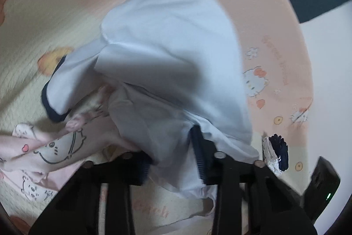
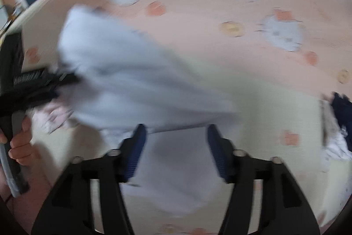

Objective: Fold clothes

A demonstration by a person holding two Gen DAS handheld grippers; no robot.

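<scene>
A white shirt (image 1: 167,41) with navy sleeve trim (image 1: 47,102) hangs bunched above the patterned bed. My left gripper (image 1: 173,158) is shut on the shirt's fabric, with cloth pinched between its pads. In the right wrist view the same white shirt (image 2: 123,80) stretches from the left gripper (image 2: 44,80) at left down toward my right gripper (image 2: 176,147). The right gripper is open, its blue pads (image 2: 136,151) wide apart, with shirt fabric lying loosely between them. The view is blurred by motion.
A pink garment with cartoon prints (image 1: 39,151) lies at the lower left. A folded navy and white bundle (image 1: 276,153) lies on the right; it also shows in the right wrist view (image 2: 338,124). The pink and cream cartoon-cat bed cover (image 1: 275,47) spreads underneath.
</scene>
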